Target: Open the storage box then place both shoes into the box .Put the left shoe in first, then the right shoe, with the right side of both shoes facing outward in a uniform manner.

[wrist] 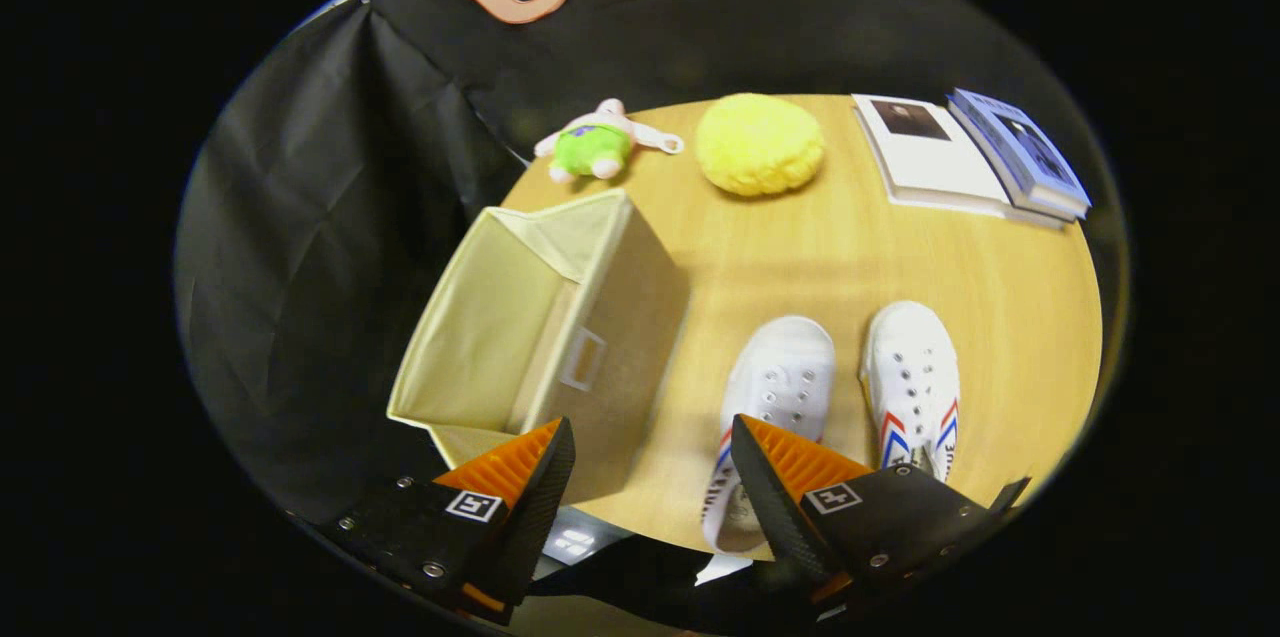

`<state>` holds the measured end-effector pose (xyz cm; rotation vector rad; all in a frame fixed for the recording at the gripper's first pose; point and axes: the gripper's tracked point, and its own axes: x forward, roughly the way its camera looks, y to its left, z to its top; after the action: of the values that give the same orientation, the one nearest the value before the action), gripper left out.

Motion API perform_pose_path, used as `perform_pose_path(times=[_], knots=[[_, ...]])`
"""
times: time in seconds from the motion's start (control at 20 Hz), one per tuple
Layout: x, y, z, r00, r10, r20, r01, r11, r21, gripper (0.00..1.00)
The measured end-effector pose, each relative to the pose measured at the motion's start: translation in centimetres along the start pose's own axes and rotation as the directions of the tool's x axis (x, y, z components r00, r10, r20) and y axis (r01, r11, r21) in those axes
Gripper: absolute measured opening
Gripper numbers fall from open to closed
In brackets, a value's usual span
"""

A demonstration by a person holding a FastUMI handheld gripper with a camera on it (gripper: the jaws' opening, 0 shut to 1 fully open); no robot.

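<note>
Hand-held gripper [652,462] hangs above the round wooden bench [800,257], fingers wide apart w/ nothing between them. Beige fabric storage box [545,317] is open-topped, just ahead of the left finger at the bench edge. Two white canvas shoes w/ red-blue stripes: one [775,397] partly under the right finger, other [912,382] beside it to the right. Beyond them: fluffy yellow round cushion [758,144], green-and-pink plush toy [595,147], stacked books [975,157].

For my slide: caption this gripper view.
Open fingers above table edge, open storage box beside two white shoes.
</note>
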<state>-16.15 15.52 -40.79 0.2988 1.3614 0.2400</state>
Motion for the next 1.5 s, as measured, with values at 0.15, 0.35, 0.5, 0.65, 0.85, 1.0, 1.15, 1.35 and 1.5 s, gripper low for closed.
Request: perform_pose_path(times=[0.15, 0.35, 0.5, 0.65, 0.85, 1.0, 1.15, 1.35, 1.5], knots=[[2.1, -4.9, -2.1, 0.995, -0.1, -0.029, 0.1, 0.995, 0.003, 0.93], [4.7, -7.2, -5.5, 0.984, -0.119, -0.13, 0.122, 0.992, 0.014, 0.91], [6.3, -8.0, -6.1, 0.981, -0.129, -0.142, 0.133, 0.991, 0.013, 0.91], [7.2, -7.3, -5.5, 0.986, -0.09, -0.137, 0.098, 0.994, 0.048, 0.83], [7.7, -6.7, -5.7, 0.986, -0.053, -0.157, 0.067, 0.994, 0.089, 0.62], [7.2, -7.3, -5.3, 0.992, -0.036, -0.123, 0.052, 0.991, 0.124, 0.36], [7.0, -7.3, -5.3, 0.992, -0.018, -0.128, 0.046, 0.975, 0.216, 0.15], [5.2, -5.5, -3.6, 0.995, 0.06, -0.084, -0.032, 0.952, 0.304, 0.11], [2.8, -3.5, -1.0, 0.993, 0.112, -0.023, -0.099, 0.943, 0.317, 0.11]])
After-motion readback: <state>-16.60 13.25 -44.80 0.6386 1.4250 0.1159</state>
